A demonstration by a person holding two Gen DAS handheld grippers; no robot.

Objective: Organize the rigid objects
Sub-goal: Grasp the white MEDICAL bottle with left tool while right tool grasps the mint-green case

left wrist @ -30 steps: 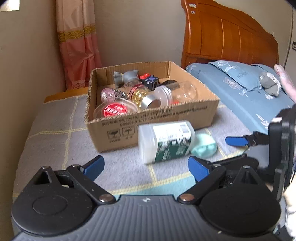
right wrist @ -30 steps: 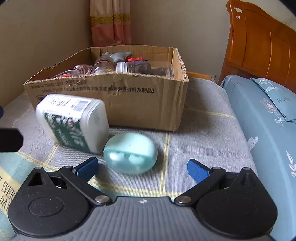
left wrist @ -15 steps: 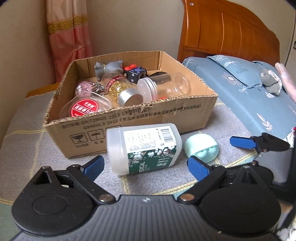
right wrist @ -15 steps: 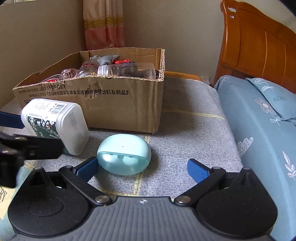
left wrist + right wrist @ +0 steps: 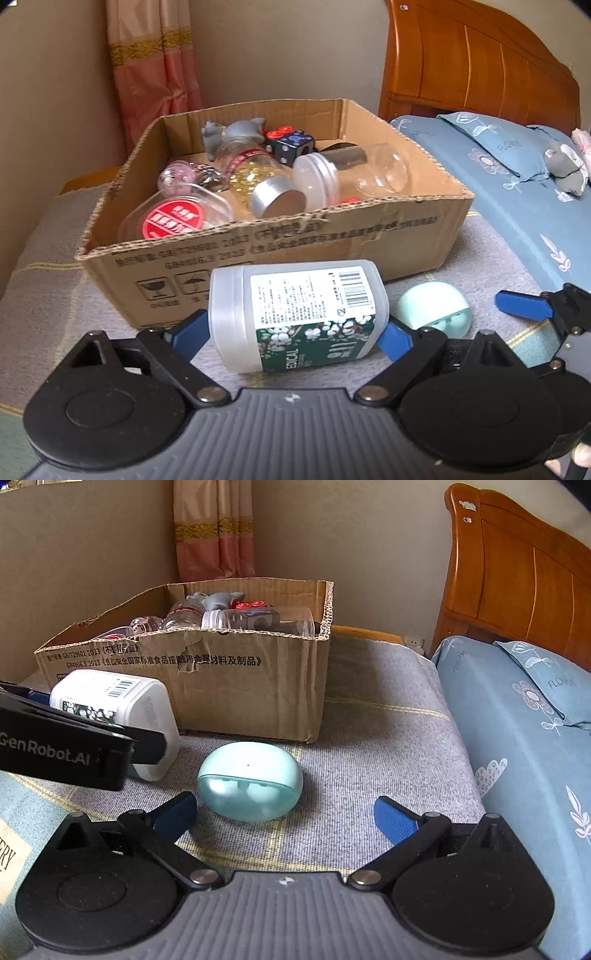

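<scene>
A white plastic bottle with a green flowered label [image 5: 295,314] lies on its side on the grey blanket, in front of the cardboard box [image 5: 369,236]. My left gripper [image 5: 291,338] is open with its blue fingertips on either side of the bottle; I cannot tell if they touch it. The bottle also shows in the right wrist view [image 5: 118,705]. A mint green earbud case [image 5: 250,780] lies to the right of the bottle. My right gripper [image 5: 284,818] is open just in front of the case, apart from it.
The cardboard box [image 5: 221,679] holds several jars, a grey toy figure [image 5: 236,134] and a black dice cube [image 5: 291,146]. A blue-covered bed with pillow [image 5: 517,716] and wooden headboard [image 5: 517,572] lies right. A wall and pink curtain [image 5: 147,74] stand behind.
My left gripper has moved forward so that the bottle now lies between its fingers. My right gripper has edged closer to the earbud case. Both stay open.
</scene>
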